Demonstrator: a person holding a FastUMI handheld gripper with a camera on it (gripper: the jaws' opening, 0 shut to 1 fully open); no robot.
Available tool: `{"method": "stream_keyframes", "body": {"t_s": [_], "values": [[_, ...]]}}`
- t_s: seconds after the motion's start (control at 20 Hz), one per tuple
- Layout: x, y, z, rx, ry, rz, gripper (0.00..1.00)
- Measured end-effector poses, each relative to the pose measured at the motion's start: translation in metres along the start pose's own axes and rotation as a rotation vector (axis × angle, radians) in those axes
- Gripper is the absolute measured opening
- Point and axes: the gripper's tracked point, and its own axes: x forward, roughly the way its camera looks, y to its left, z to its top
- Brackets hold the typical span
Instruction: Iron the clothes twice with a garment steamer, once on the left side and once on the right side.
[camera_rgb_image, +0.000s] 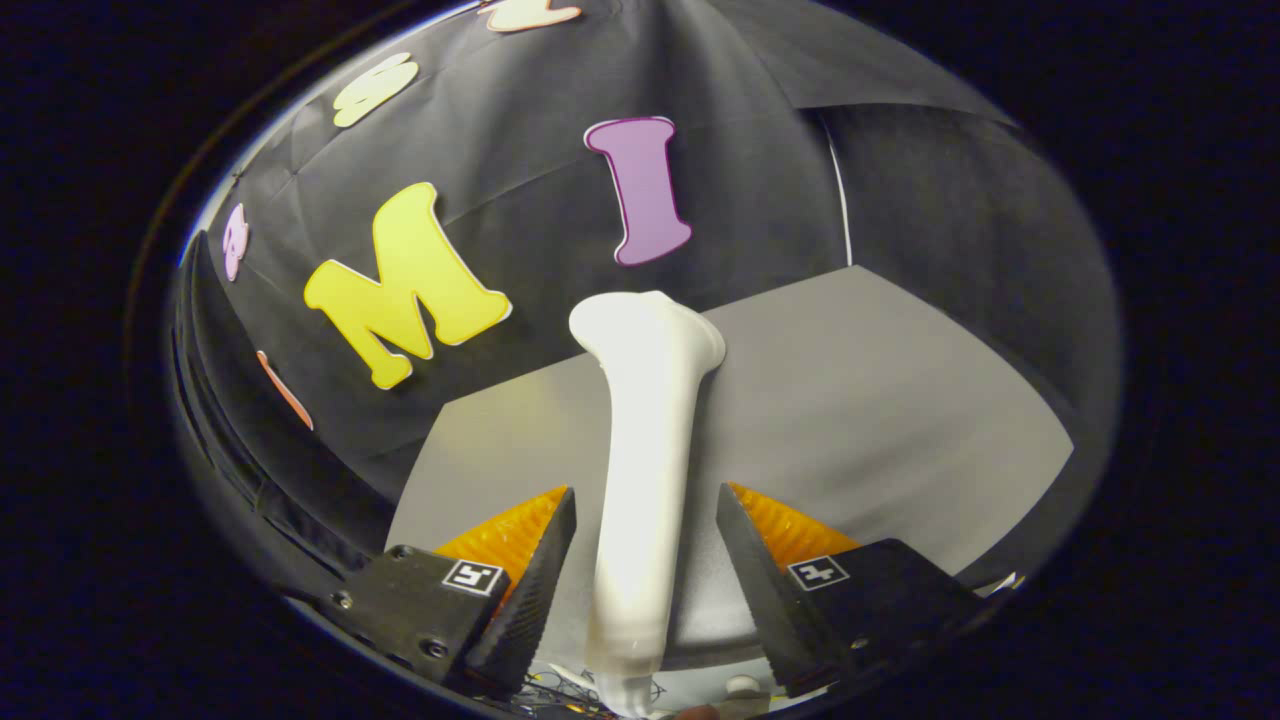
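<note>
between my gripper (645, 540) fingers stands the white garment steamer (645, 450), its handle in the gap and its head beyond the tips, over the grey table (900, 400). fingers look spread, with slight gaps either side of the handle. i'd center on the handle and squeeze evenly before lifting.

Gripper (646, 540) fingers apart, flanking white garment steamer (645, 450) handle, gaps both sides; grey table (880, 400) beyond.
</note>
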Motion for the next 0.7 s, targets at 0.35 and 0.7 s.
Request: {"method": "stream_keyframes", "body": {"t_s": [0.35, 0.7], "values": [[0.01, 0.003, -0.002, 0.015, 0.04, -0.025, 0.56], [0.003, 0.007, -0.003, 0.035, 0.012, -0.013, 0.35]]}}
